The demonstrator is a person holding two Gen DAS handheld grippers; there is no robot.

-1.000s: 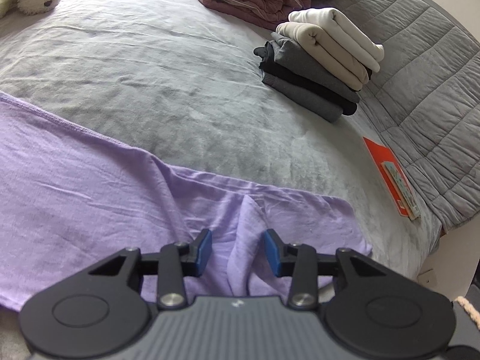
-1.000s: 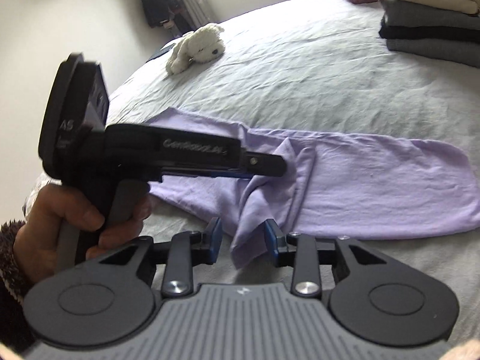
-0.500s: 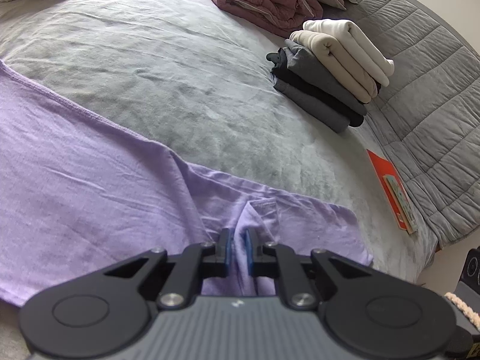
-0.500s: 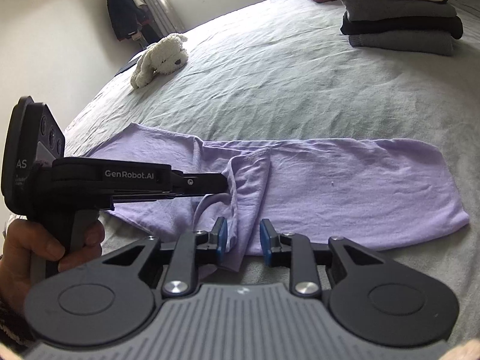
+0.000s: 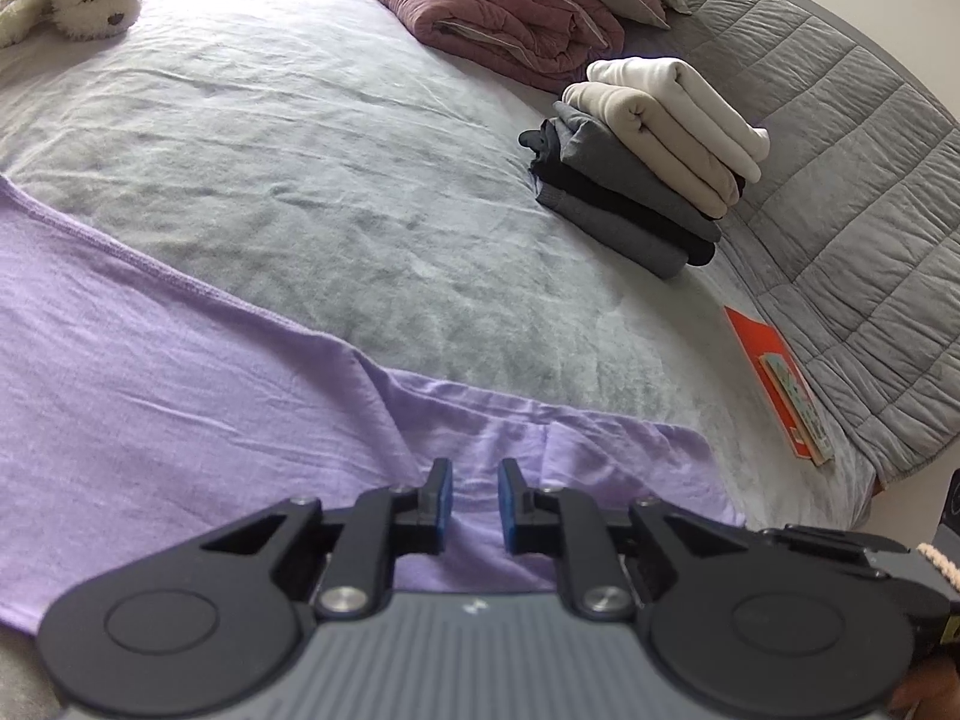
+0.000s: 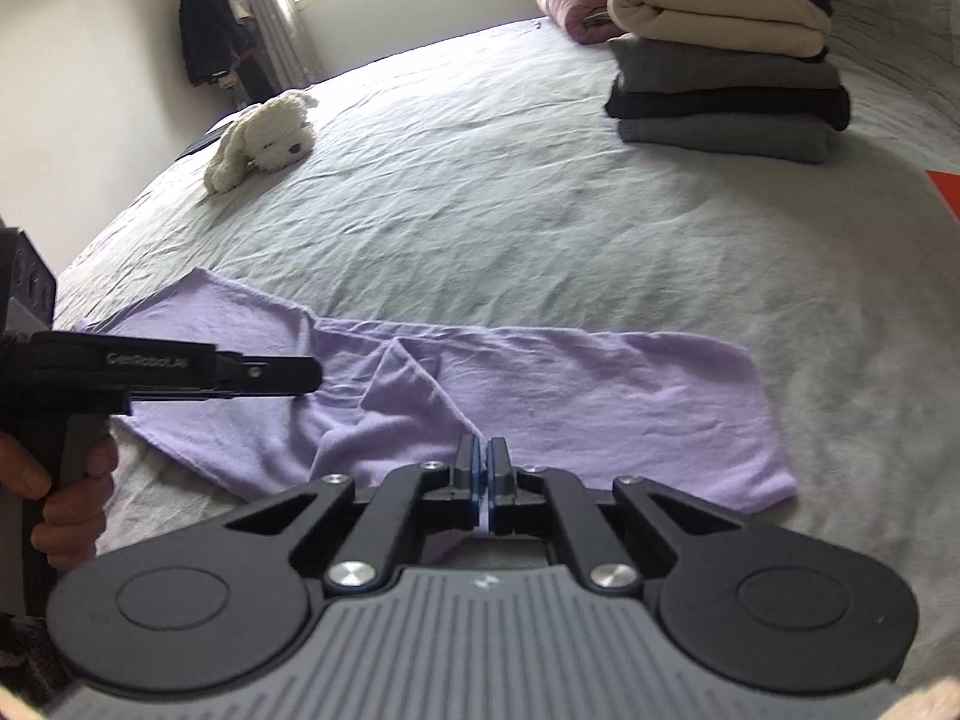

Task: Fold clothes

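Left gripper (image 5: 474, 495) reopened (over cloth) | right gripper (image 6: 483, 471) fingers now clamp purple cloth (image 6: 600, 396) edge

Black grippers (image 6: 483, 468), blue pads (image 5: 444, 495); silver screws, ribbed grey housing

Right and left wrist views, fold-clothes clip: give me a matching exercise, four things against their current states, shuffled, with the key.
Things
1. right gripper
2. left gripper
3. lilac cotton garment
4. stack of folded grey, black and cream clothes

States
A. jaws apart, nothing between them
B. spread on the grey bed sheet, middle rumpled
C. jaws shut on lilac cloth
D. piled neatly at the far side of the bed

Pairs: 1-C, 2-A, 3-B, 4-D
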